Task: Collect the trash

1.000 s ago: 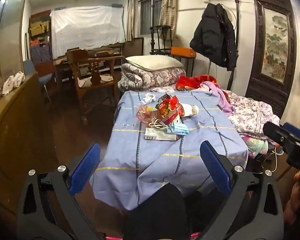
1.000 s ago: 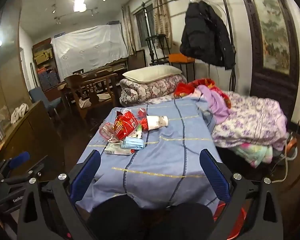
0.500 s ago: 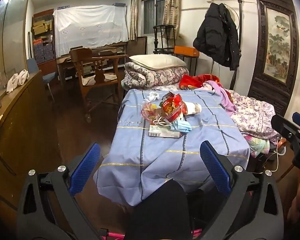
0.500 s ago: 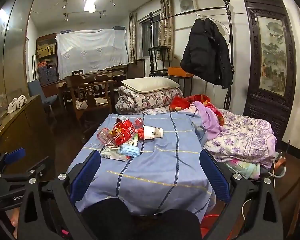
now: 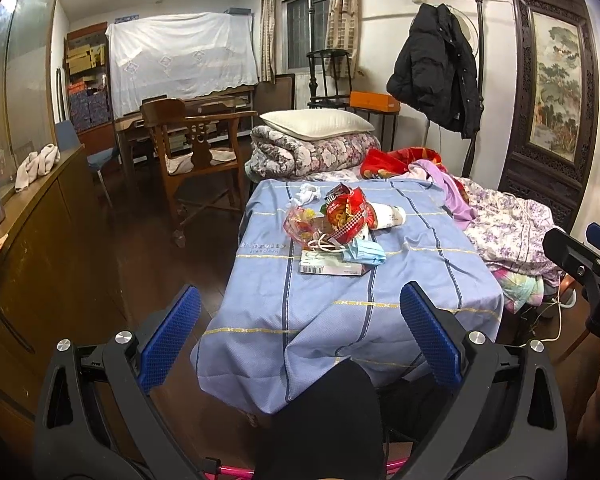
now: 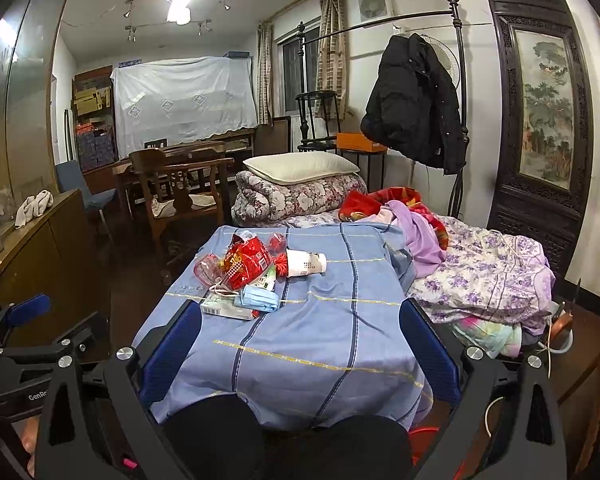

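Lying crumpled: red foil snack bag (image 5: 346, 216); pleated blue mask (image 5: 364, 251).

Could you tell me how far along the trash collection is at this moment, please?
Nothing looks collected yet. The left gripper and right gripper are both open and empty, short of the pile. Still lying on the blue cloth: the red snack bag, paper cup, blue face mask, flat white box and crumpled white tissue. So the whole job remains.
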Demonstrator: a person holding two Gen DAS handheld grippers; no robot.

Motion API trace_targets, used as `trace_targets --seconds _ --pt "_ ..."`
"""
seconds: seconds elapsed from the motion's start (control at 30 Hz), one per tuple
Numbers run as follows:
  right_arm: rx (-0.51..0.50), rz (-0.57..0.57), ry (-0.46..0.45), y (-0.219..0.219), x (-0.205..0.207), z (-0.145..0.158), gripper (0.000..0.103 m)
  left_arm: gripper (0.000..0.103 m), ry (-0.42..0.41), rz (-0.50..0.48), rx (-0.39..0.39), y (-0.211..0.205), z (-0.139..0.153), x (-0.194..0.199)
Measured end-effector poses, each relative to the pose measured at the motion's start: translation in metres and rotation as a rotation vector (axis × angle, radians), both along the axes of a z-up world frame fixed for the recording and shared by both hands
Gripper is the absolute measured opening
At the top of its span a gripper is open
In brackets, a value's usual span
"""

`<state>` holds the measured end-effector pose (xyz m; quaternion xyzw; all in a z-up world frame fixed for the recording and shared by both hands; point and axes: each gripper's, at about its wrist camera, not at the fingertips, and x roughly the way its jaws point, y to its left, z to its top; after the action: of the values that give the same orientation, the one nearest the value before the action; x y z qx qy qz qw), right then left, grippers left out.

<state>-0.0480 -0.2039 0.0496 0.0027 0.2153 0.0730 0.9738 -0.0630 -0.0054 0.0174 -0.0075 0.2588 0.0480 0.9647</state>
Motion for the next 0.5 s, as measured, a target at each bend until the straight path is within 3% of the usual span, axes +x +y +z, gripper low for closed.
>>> trace_targets --seconds 0.5 --pt "0.008 -0.007 -0.007 -0.005 0.000 -0.001 0.097 0.096 0.012 -0.033 0.010 -0.010 -0.002 0.002"
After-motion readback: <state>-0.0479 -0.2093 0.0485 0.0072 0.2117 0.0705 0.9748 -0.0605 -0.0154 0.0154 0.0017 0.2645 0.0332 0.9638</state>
